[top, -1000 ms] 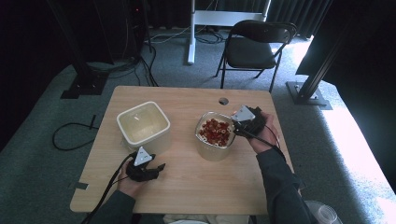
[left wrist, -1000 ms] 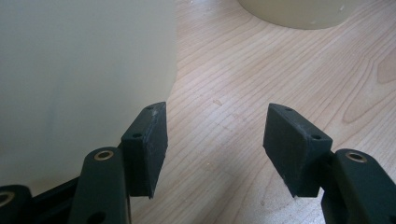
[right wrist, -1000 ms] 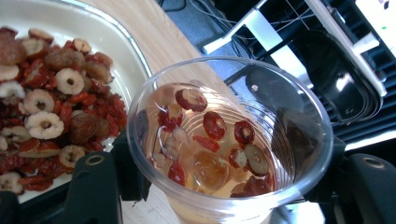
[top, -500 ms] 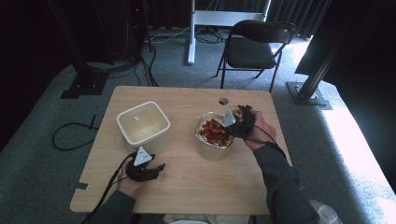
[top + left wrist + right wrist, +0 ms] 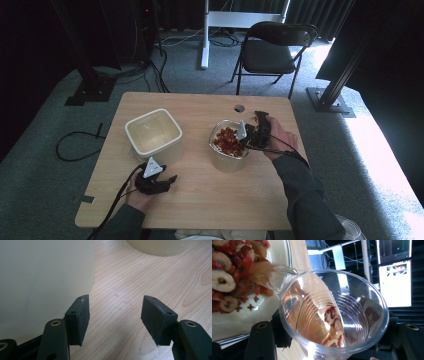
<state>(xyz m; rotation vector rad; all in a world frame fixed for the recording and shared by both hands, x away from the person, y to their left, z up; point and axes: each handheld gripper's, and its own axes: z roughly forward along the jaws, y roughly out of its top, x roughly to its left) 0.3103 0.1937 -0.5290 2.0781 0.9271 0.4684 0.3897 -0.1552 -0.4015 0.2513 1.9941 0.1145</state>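
Clear plastic cup [image 5: 332,315] is clamped in the right gripper [image 5: 256,131], tipped on its side, mouth toward the camera in the right gripper view. A few red dried fruit slices [image 5: 333,326] lie against its lower wall. The cup's rim sits right at the edge of the fruit bowl [image 5: 225,159], touching or just over it; can't tell which.

Bowl is pale, metal-rimmed, heaped with red and white dried fruit slices [image 5: 228,141]. It stands right of centre on the counter [image 5: 200,200]. Right gripper is at the bowl's right rim, closed narrow on the cup, the person's right hand [image 5: 280,137] wrapped round it.

Left of the bowl, well apart: an empty cream square tub [image 5: 152,135].

Left gripper [image 5: 159,181] rests low on the counter at the near-left, just in front of the tub. Jaws stand wide, nothing between them; in the left gripper view the tub wall is just beside one jaw, with bare wood ahead.

Small round hole [image 5: 239,108] in the counter near its far edge. Behind the counter: a black folding chair [image 5: 277,50] on grey carpet and loose cables [image 5: 75,145] on the floor at left.
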